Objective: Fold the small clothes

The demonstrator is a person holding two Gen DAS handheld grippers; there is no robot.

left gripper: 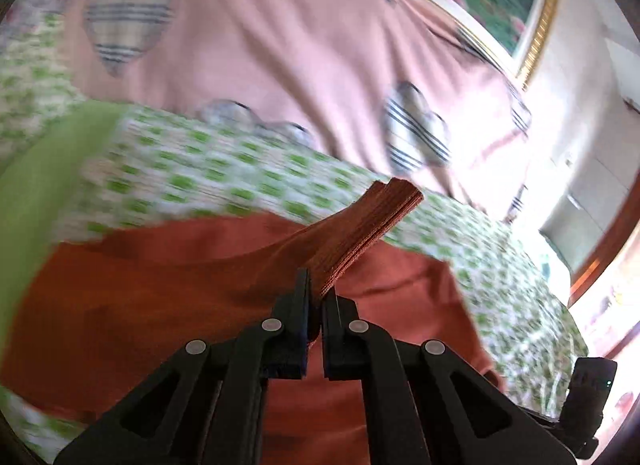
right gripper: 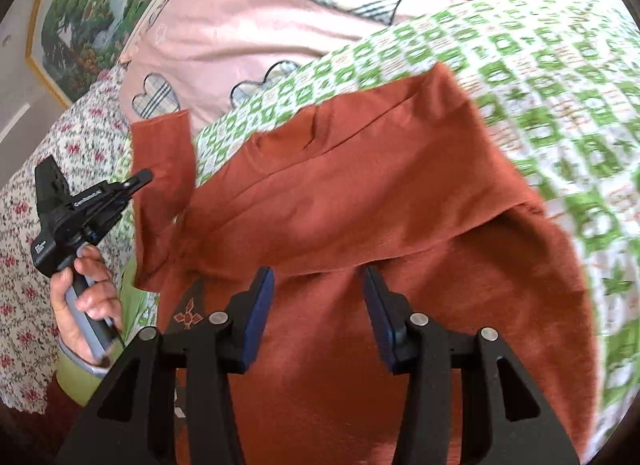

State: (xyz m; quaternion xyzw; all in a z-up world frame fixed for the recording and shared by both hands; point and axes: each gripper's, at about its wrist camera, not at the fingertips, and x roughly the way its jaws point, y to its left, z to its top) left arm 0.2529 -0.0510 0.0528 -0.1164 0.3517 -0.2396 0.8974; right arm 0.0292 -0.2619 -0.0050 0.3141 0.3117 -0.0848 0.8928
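1. The shirt, rust-coloured, lies on the green-patterned sheet. Its body is spread out, with one fold line across the middle; the lower part is under the right gripper.
2. The sleeve is lifted at the left side. The left gripper is clamped on the cuff; in the left wrist view the ribbed edge sticks out between the closed jaws.
3. The right gripper hangs over the shirt body, jaws apart, nothing between them.
4. Progress, my judgement: early to middle. One sleeve is being carried, prob. to lay it across the body. The other sleeve I cannot see, so cannot tell if it is folded.
5. Left to do, approx.: lay the sleeve flat, then fold the body in half or thirds.
6. Around: pink blanket with hearts behind, floral cover at the left, a framed picture on the wall.
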